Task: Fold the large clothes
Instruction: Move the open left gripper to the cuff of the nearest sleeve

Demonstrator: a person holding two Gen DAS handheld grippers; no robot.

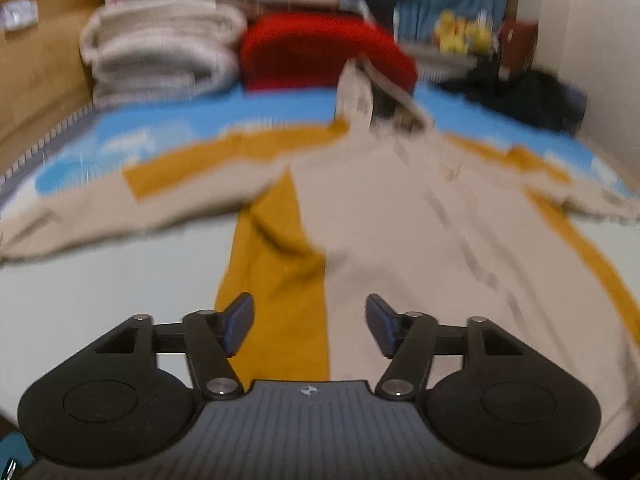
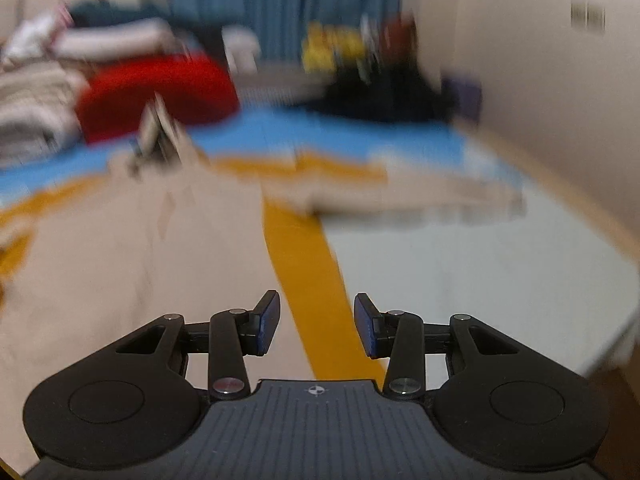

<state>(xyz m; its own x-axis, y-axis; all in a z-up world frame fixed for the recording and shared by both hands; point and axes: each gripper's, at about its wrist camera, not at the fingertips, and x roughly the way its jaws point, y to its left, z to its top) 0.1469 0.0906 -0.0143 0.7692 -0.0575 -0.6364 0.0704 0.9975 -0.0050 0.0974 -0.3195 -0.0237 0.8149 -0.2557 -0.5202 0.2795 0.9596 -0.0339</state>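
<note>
A large beige jacket (image 1: 400, 220) with mustard-yellow side panels lies spread flat on the bed, sleeves out to both sides and hood at the far end. It also shows in the right wrist view (image 2: 160, 248). My left gripper (image 1: 310, 326) is open and empty above the jacket's left yellow panel near the hem. My right gripper (image 2: 317, 324) is open and empty above the right yellow stripe (image 2: 308, 280) near the hem. Both views are blurred by motion.
The bed has a pale and blue sheet (image 1: 100, 300). At the far end are stacked folded beige blankets (image 1: 160, 48), a red bundle (image 1: 320, 52) and dark clothes (image 2: 384, 96). A wall (image 2: 540, 100) runs along the right side.
</note>
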